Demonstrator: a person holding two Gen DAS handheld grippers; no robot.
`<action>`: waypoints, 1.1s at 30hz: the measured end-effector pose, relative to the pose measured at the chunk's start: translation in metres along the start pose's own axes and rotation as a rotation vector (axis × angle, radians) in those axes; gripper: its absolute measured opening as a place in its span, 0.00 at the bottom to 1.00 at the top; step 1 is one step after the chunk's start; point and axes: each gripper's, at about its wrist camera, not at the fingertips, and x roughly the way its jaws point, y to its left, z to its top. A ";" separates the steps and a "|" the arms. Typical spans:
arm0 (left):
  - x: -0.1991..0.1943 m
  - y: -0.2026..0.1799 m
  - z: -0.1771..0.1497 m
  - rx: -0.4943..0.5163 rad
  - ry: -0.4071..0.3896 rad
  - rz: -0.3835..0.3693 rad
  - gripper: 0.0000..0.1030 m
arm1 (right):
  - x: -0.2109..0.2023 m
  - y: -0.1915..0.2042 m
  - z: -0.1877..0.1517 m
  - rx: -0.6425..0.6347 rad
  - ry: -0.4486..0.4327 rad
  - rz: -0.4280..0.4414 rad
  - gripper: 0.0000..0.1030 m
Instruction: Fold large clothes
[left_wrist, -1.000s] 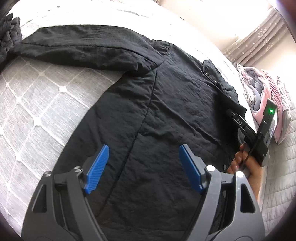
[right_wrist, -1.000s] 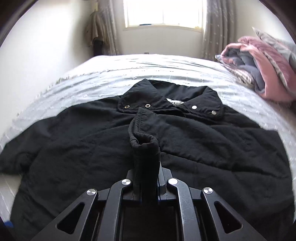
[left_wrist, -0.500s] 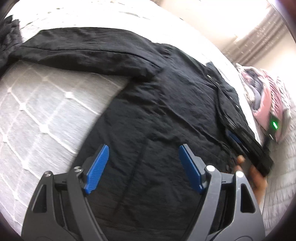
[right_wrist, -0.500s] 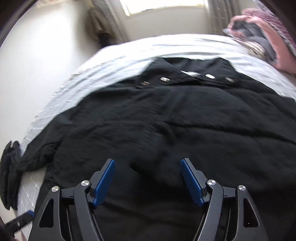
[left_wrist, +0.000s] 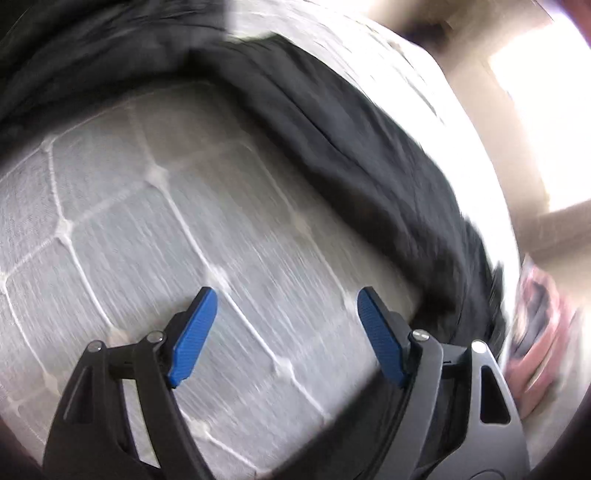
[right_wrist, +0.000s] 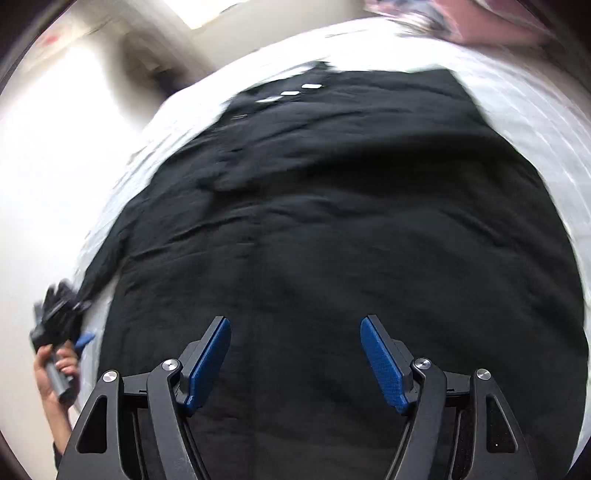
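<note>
The left wrist view is heavily smeared. It shows the grey quilted bedspread with its pale stitched lattice filling the lower left, a black sleeve of the jacket running as a long band from the upper left down to the lower right, and blurred pink bedding at the far right edge. The left gripper hangs over bare bedspread with its blue pads spread wide and nothing between them.

The right wrist view alone shows the black jacket nearly whole: it lies flat on the bed, front up, its collar with pale snaps at the far end and the hem toward the camera, so its long axis runs away from the viewer. Only here does the person's left hand appear, at the left edge, gripping the other tool's handle just off the jacket's side. The right gripper hovers above the lower body of the jacket, jaws wide apart and empty.

A second earlier the right gripper was clamped on a cuff drawn across the chest; that sleeve now lies folded on the front. The left gripper then stood over the jacket's body and is now over the bedspread beside the outstretched sleeve.
</note>
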 end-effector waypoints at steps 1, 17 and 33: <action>0.000 0.003 0.007 -0.018 -0.005 -0.016 0.76 | 0.001 -0.009 0.002 0.038 0.001 -0.009 0.72; 0.043 -0.032 0.066 0.011 -0.198 0.089 0.10 | -0.016 -0.025 0.011 0.076 -0.104 0.065 0.72; -0.121 -0.241 -0.061 0.494 -0.465 -0.338 0.08 | -0.035 -0.037 0.012 0.127 -0.138 0.115 0.72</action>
